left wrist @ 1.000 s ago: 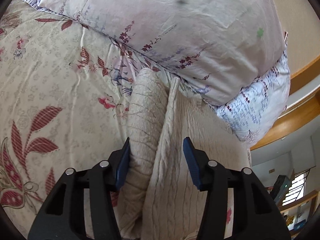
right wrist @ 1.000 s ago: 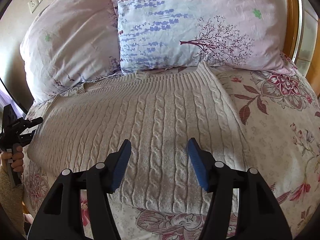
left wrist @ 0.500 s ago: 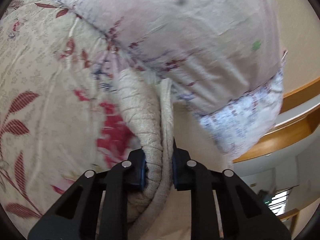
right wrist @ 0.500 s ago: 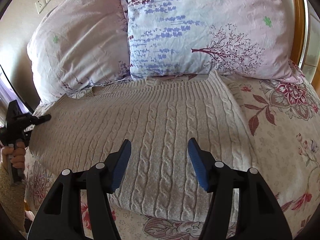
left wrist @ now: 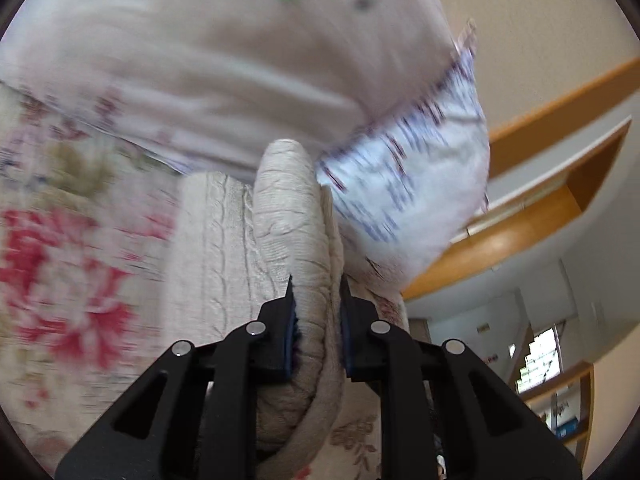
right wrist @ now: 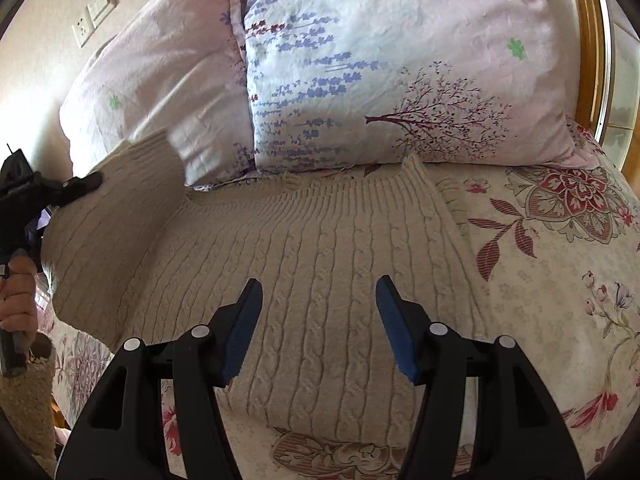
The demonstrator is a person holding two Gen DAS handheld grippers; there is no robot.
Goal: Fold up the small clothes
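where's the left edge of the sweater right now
In the right wrist view it is at the far left, lifted off the bedspread below the pink pillow; the left hand-held gripper pinches that edge of the sweater.

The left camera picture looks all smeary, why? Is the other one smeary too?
Left wrist view: the pillow and flowered bedspread are streaked with motion blur, while the left gripper and the sweater it pinches stay sharp. Right wrist view: mostly crisp, only fisheye bending.

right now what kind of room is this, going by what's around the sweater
Most likely a bedroom at home. The knit sweater lies on a bed with a floral bedspread, two printed pillows stand behind it, and a wooden headboard edges the bed.
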